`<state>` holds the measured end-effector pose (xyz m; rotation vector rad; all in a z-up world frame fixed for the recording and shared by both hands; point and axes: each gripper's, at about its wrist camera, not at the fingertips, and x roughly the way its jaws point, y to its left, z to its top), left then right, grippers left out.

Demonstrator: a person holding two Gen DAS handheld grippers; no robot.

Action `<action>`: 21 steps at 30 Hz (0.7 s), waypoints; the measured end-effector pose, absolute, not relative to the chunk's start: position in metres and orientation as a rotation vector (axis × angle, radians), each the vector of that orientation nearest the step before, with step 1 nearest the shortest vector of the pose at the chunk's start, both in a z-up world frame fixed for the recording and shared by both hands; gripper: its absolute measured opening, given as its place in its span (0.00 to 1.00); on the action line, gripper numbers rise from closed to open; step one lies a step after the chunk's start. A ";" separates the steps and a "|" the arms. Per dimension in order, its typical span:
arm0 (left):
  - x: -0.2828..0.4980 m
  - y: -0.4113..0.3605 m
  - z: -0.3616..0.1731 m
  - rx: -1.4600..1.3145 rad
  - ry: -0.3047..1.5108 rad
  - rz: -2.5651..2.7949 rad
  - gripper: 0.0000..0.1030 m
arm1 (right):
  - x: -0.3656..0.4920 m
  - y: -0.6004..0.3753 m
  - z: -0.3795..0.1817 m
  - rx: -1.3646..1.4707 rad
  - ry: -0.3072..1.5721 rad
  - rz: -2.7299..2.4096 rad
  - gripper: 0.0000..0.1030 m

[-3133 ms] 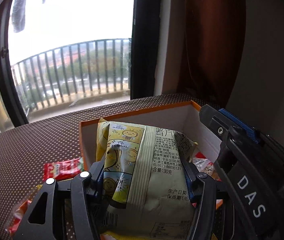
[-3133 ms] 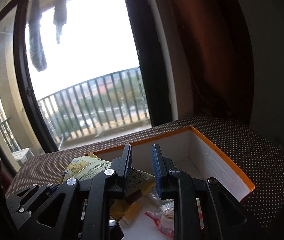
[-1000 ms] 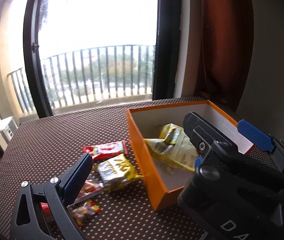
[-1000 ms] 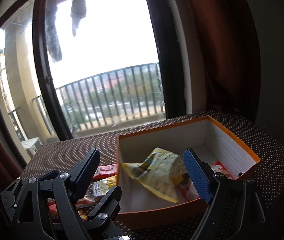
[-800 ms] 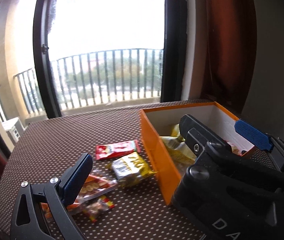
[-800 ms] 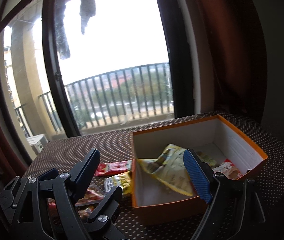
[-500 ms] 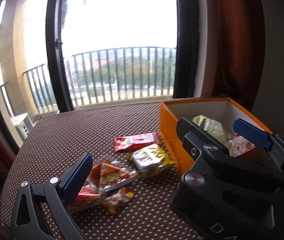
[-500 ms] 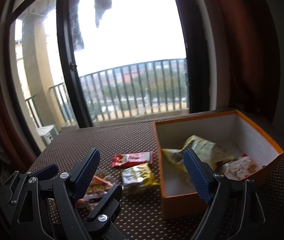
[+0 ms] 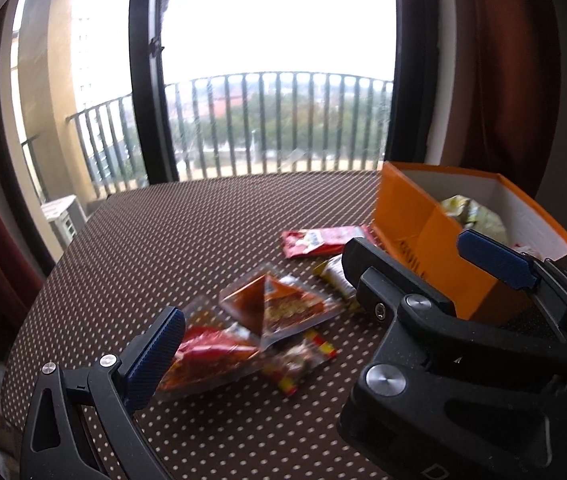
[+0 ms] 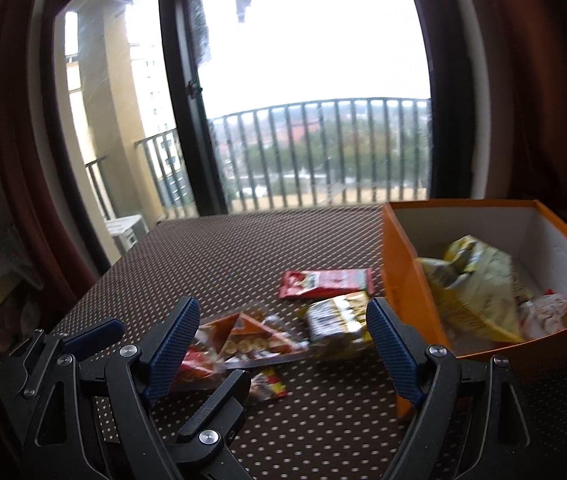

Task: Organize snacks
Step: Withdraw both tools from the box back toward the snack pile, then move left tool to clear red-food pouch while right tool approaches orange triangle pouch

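An orange box (image 10: 403, 280) stands at the right of the table and holds a yellow-green bag (image 10: 475, 288) and a white-red packet (image 10: 547, 312). Left of it lie loose snacks: a red packet (image 10: 325, 282), a gold packet (image 10: 337, 316), a triangular orange packet (image 10: 247, 340) and a red bag (image 9: 211, 352). My right gripper (image 10: 283, 340) hangs open above the triangular and gold packets, touching none. My left gripper (image 9: 283, 360) is beside it on the left, open and empty. Its right finger is hidden behind the right gripper.
The table wears a brown dotted cloth (image 10: 243, 248), and its rounded edge falls away at the left. A small clear candy packet (image 9: 299, 360) lies nearest me. Behind the table are a dark window frame (image 10: 187, 120), a balcony railing and a red curtain (image 10: 523, 80).
The yellow-green bag left my left gripper and now lies in the box. Both grippers swung left and lower, from the box to the loose snacks. The right gripper's jaws widened from nearly closed.
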<state>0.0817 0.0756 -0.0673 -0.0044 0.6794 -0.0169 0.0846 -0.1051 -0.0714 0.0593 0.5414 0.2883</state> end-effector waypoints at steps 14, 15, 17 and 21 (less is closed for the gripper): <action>0.087 0.118 -0.113 -0.023 0.777 0.049 0.99 | 0.096 -0.059 -0.113 0.038 0.650 0.370 0.85; 0.088 0.119 -0.117 -0.019 0.784 0.057 0.99 | 0.097 -0.057 -0.118 0.036 0.664 0.371 0.85; 0.090 0.122 -0.126 -0.007 0.796 0.069 0.99 | 0.100 -0.052 -0.124 0.032 0.689 0.371 0.85; 0.097 0.125 -0.141 0.007 0.826 0.094 0.99 | 0.107 -0.046 -0.137 0.025 0.734 0.367 0.85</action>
